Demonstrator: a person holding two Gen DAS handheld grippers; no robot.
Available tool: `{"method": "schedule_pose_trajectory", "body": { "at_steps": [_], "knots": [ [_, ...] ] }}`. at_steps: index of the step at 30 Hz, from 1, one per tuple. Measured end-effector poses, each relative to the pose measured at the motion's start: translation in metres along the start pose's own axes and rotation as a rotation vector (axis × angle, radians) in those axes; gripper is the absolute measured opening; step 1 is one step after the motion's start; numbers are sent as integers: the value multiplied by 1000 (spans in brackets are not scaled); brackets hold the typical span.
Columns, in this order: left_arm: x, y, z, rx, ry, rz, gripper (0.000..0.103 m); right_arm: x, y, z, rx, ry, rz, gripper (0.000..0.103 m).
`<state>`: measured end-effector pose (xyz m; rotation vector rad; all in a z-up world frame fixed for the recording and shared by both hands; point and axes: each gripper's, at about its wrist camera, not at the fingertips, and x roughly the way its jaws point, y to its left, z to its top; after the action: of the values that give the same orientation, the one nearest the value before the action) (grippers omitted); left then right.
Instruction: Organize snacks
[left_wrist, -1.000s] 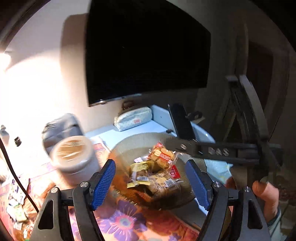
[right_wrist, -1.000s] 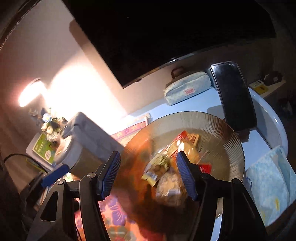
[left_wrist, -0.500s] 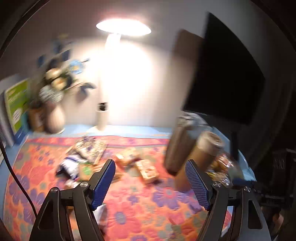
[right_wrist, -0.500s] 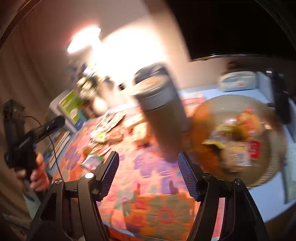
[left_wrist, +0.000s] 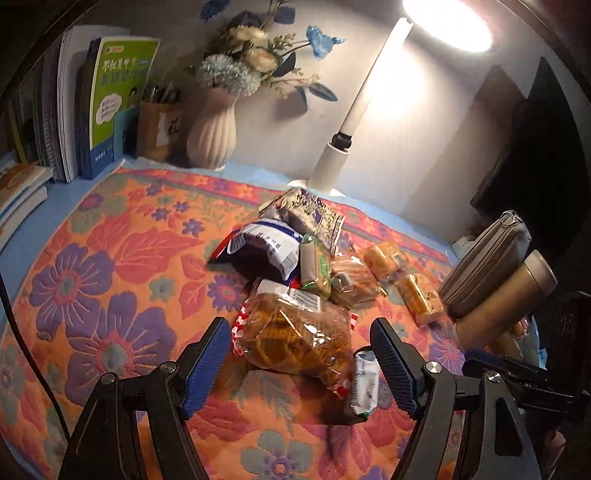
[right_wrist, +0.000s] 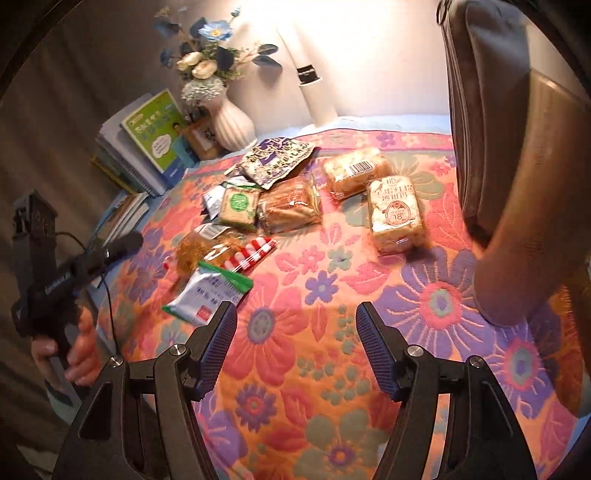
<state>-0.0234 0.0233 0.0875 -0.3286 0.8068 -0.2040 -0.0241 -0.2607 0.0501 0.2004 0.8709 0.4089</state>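
A lamp (left_wrist: 360, 107) throws warm light over a bench spread with a flowered orange cloth (left_wrist: 110, 266), with a ribbed vase of flowers (left_wrist: 212, 136) and a row of books (left_wrist: 107, 103) against the back wall.

From the left wrist, the view has swung away from the glass bowl of snacks it faced a second ago and now looks down on the loose pile of snacks (left_wrist: 306, 266) on the cloth. The left gripper (left_wrist: 299, 365) holds nothing; its blue fingers (left_wrist: 205, 363) stand wide apart, either side of a clear bag of golden biscuits with a red-striped edge (left_wrist: 295, 336), not pressing on it. A small white-and-green packet (left_wrist: 364, 382) lies just beside the far finger. A grey pouch (left_wrist: 487, 266) and a tan tumbler (left_wrist: 506, 306) stand to the right.

From the right wrist, the camera has likewise turned from the bowl to the cloth. The right gripper (right_wrist: 293, 350) is empty too, its fingers apart over bare cloth. The white-and-green packet (right_wrist: 208, 295) lies just beside its left finger, the wrapped cakes (right_wrist: 395, 214) farther off, and the person's hand (right_wrist: 70, 354) with the other gripper shows at the left edge.

My reading: both hands have come back empty for another snack, the biscuit bag being the likeliest pick.
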Motion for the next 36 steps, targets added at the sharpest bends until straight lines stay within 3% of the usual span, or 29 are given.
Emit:
{"method": "schedule_pose_trajectory", "body": {
  "at_steps": [9,14,18,21,27,29,31,34,36],
  "knots": [
    [33,9,-4,-46,17,-34,79,22,-12,24,79,-106,-154,66],
    [40,10,-6,-36,-10,-41,80,46,-16,41,134,-115,-235,66],
    [50,17,-11,-49,7,-72,80,56,-12,48,105,-142,-357,67],
    [57,23,-15,-88,19,-120,80,66,-16,54,98,-129,-397,77],
    [58,24,-14,-85,31,-155,80,86,-34,55,146,-78,-366,80],
    [60,24,-14,-88,37,-163,80,90,-38,51,159,-63,-364,77],
    [60,25,-14,-95,39,-173,80,85,-34,47,152,-73,-351,64],
    [61,27,-15,-104,45,-184,80,79,-22,40,132,-54,-216,51],
    [62,27,-14,-105,43,-183,80,77,-8,34,90,-32,-136,50]
  ]
}}
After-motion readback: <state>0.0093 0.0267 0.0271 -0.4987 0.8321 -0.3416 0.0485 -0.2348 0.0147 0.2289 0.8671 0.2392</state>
